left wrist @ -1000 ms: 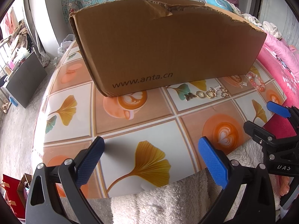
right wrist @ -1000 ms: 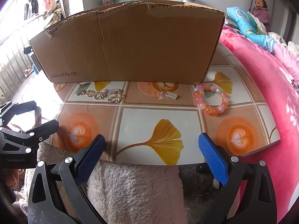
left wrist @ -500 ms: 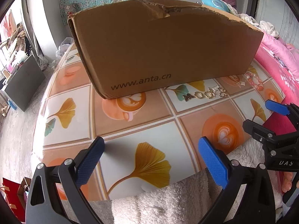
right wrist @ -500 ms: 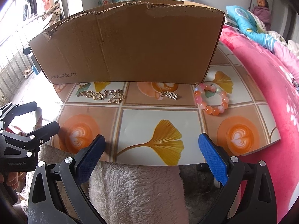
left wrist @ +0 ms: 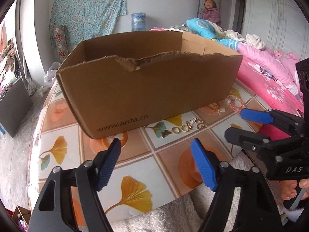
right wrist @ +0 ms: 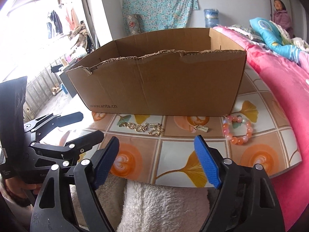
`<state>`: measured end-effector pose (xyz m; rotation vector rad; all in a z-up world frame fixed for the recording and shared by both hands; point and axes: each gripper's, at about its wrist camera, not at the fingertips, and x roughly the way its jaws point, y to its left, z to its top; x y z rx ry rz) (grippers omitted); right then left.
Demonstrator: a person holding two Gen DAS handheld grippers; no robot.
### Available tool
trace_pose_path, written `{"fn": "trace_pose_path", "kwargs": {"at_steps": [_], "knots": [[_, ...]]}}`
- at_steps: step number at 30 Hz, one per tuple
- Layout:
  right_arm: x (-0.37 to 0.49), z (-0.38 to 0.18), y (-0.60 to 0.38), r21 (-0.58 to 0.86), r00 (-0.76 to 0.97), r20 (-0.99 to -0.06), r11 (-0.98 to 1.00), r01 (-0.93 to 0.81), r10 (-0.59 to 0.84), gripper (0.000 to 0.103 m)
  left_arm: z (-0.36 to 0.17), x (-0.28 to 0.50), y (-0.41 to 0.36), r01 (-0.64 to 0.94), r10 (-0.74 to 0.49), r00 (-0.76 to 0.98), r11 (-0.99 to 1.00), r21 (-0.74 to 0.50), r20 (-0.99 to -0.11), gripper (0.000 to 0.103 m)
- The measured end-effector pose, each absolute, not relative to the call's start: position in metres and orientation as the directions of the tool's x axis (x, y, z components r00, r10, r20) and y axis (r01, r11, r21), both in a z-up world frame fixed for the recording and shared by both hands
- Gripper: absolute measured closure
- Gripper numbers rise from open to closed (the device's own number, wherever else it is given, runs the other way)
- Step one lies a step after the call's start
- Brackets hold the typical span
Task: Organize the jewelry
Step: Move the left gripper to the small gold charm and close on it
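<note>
An open cardboard box (left wrist: 146, 89) (right wrist: 160, 85) stands on the patterned table (left wrist: 135, 166). In front of it lie a gold chain (left wrist: 183, 129) (right wrist: 143, 127), a small gold charm (right wrist: 201, 129) and a pink bead bracelet (right wrist: 237, 129) (left wrist: 235, 103). My left gripper (left wrist: 156, 143) hovers over the table's near edge with its jaws closing and nothing between them. My right gripper (right wrist: 156, 139) hangs short of the jewelry, its jaws also closing on nothing. Each gripper shows in the other's view: the right gripper (left wrist: 234, 123) and the left gripper (right wrist: 91, 124).
A pink quilt (right wrist: 285, 89) on a bed borders the table's right side. White fleece (right wrist: 164, 206) lies under the near table edge. A person (left wrist: 210, 9) sits behind the bed, and a blue water jug (left wrist: 138, 21) stands by the far wall.
Both pairs of jaws have narrowed from wide open. Both views have tilted upward, so the box's open inside and the room behind now show.
</note>
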<state>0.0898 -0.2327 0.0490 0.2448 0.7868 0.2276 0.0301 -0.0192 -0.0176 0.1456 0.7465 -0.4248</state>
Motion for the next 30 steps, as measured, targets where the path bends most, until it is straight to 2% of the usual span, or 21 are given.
{"fn": "trace_pose_path", "kwargs": {"at_steps": [1, 3, 4, 6, 9, 13, 23, 30], "knots": [[0.092, 0.048, -0.233, 0.308, 0.681, -0.669, 0.945, -0.114, 0.3, 0.039, -0.017, 0.031, -0.023, 0.434, -0.325, 0.653, 0.901, -0.013, -0.684, 0.041], [0.096, 0.047, -0.231, 0.315, 0.675, -0.671, 0.942, -0.115, 0.307, 0.042, -0.019, 0.036, -0.028, 0.451, -0.33, 0.642, 0.892, -0.007, -0.692, 0.055], [0.098, 0.046, -0.229, 0.317, 0.674, -0.672, 0.941, -0.115, 0.309, 0.042, -0.022, 0.041, -0.03, 0.455, -0.33, 0.635, 0.891, -0.008, -0.699, 0.059], [0.101, 0.044, -0.229, 0.322, 0.669, -0.674, 0.94, -0.116, 0.313, 0.043, -0.025, 0.049, -0.034, 0.465, -0.342, 0.612, 0.885, -0.025, -0.713, 0.072], [0.105, 0.042, -0.231, 0.33, 0.665, -0.674, 0.936, -0.118, 0.322, 0.043, -0.033, 0.056, -0.04, 0.474, -0.33, 0.591, 0.88, -0.014, -0.736, 0.079], [0.108, 0.038, -0.23, 0.334, 0.658, -0.678, 0.935, -0.122, 0.328, 0.043, -0.042, 0.064, -0.049, 0.473, -0.298, 0.57, 0.881, 0.009, -0.765, 0.084], [0.111, 0.03, -0.237, 0.362, 0.651, -0.678, 0.926, -0.108, 0.341, 0.043, -0.046, 0.073, -0.068, 0.485, -0.274, 0.578, 0.873, 0.053, -0.769, 0.084], [0.105, 0.026, -0.244, 0.377, 0.657, -0.672, 0.921, -0.095, 0.343, 0.043, -0.045, 0.071, -0.074, 0.489, -0.258, 0.584, 0.869, 0.08, -0.77, 0.091]]}}
